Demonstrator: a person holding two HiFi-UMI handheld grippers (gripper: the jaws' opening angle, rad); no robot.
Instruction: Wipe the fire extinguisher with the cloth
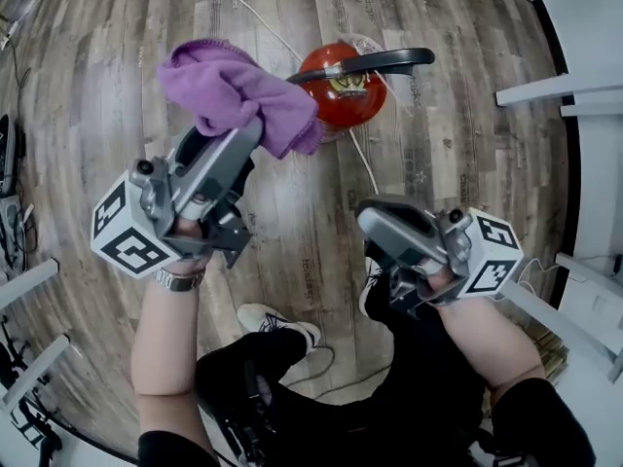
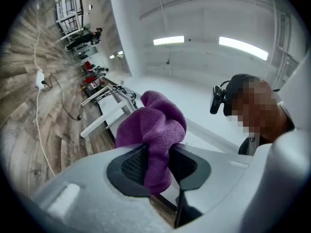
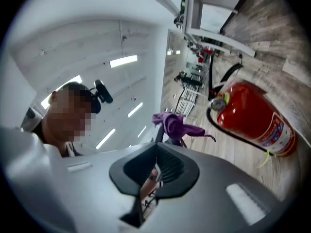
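A red fire extinguisher (image 1: 341,90) with a black handle (image 1: 375,62) stands on the wooden floor, seen from above. My left gripper (image 1: 251,136) is shut on a bunched purple cloth (image 1: 234,88), held up just left of the extinguisher's top. In the left gripper view the cloth (image 2: 154,127) is pinched between the pads and bulges out ahead of them. My right gripper (image 1: 373,224) hangs lower at the right, shut with nothing in it. The right gripper view shows the extinguisher (image 3: 252,118) and the cloth (image 3: 175,124) beyond its closed jaws.
A white cable (image 1: 365,168) runs across the floor past the extinguisher. White table frames (image 1: 550,90) stand at the right, and more legs and gear at the left edge (image 1: 24,280). The person's shoe (image 1: 277,321) is on the floor below the grippers.
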